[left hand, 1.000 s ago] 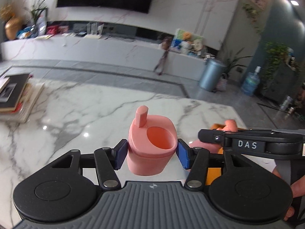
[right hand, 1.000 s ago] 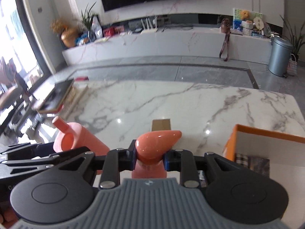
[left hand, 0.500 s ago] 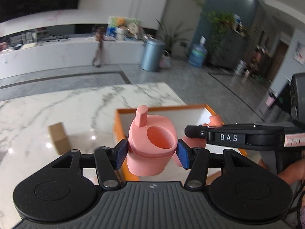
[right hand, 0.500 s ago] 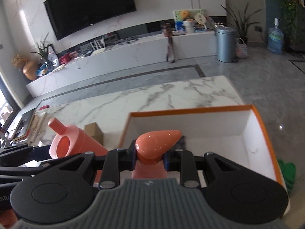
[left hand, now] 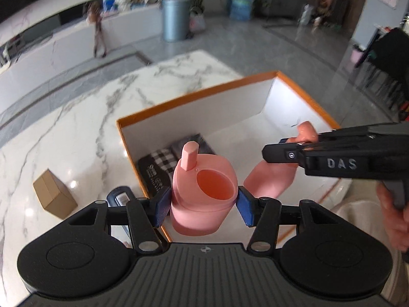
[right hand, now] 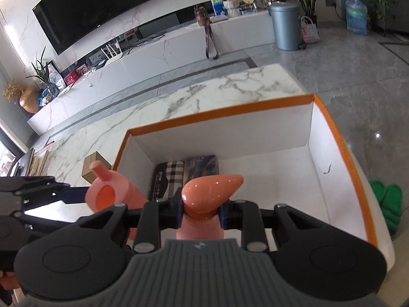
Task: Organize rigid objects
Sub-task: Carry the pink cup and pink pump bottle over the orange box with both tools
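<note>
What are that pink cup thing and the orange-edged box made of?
Pink cup: looks like moulded plastic, matte, with smooth rounded edges and uniform colour. Orange-edged box: probably cardboard, with thin folded walls, plain white inside. Neither is certain from looks alone.

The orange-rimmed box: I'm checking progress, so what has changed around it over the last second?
Both grippers swung from over the marble table to above the orange-rimmed box. Unchanged: left gripper grips the pink cup, right gripper the orange-capped pink bottle; nothing released.
</note>
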A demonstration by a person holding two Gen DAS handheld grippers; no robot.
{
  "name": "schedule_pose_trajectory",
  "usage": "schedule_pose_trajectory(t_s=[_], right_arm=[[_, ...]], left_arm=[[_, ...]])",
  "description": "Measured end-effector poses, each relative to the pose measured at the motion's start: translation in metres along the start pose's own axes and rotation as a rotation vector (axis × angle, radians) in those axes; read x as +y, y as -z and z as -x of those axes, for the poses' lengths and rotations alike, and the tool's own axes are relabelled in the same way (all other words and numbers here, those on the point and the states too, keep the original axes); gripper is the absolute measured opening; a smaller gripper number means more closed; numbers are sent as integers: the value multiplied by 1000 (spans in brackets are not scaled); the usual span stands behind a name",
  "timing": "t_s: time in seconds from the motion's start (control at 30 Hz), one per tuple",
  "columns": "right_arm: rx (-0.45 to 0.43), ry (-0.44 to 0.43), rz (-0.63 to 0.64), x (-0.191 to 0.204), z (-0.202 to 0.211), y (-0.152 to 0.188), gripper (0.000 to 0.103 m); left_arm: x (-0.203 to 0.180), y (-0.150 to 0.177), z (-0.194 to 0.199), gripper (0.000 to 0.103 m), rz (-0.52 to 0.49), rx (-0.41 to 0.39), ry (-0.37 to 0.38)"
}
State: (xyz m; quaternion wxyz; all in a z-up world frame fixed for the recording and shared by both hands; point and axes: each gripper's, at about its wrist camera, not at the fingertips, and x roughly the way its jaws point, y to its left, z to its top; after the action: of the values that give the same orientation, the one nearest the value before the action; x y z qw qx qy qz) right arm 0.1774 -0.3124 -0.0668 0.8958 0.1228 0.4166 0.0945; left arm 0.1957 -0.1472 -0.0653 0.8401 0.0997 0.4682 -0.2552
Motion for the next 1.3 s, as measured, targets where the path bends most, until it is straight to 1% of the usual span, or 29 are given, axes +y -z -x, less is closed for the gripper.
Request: schedule_pose_trajectory(t_s=[0.13,0.2,0.33,0.43,0.53,0.67,0.7,0.73,0.87,0.97,1.0,1.1,1.23,1.3], right_arm=[[11,6,-19,-8,-10,-2,27],[11,16,-22,-13,-12,-3,27],[15,28,-39,-25,-16,-4,27],[20,27,-49,-31,-21,-4,26],[22,21,-56,-33,-22,-3,27],[25,10,-55,-33,-24,-2,26],[26,7,-58,-33,-24,-2,26],[26,6,-61,-34,-24,-2,26],[23,9,-65,-35,-22,-1,27],[25,4,-66,-36,-21,0,27],[27,3,-67,-36,-20,1,27],[46,0,-75,-36,-21,3,27],[68,-9,-77,-33,-23,7,27],[76,-16,-77,-30,-24,9,27]], left_arm=[[-2,-7,-20,63,130,87,-16],[-5,-8,-28,63,160,110,-29],[-17,-8,-42,63,149,147,-119],[-21,-9,-52,63,144,184,-165],[-28,-8,-57,63,121,198,-224],[-35,-8,-62,64,87,225,-269],[-37,-8,-63,64,76,235,-274],[-39,-8,-65,67,63,244,-283],[-40,-8,-65,66,44,250,-311],[-36,-8,-60,68,65,245,-295],[-33,-8,-56,68,80,240,-276],[-25,-8,-38,69,138,192,-199],[-11,-6,0,69,224,61,-100],[0,-3,19,69,292,-8,-80]])
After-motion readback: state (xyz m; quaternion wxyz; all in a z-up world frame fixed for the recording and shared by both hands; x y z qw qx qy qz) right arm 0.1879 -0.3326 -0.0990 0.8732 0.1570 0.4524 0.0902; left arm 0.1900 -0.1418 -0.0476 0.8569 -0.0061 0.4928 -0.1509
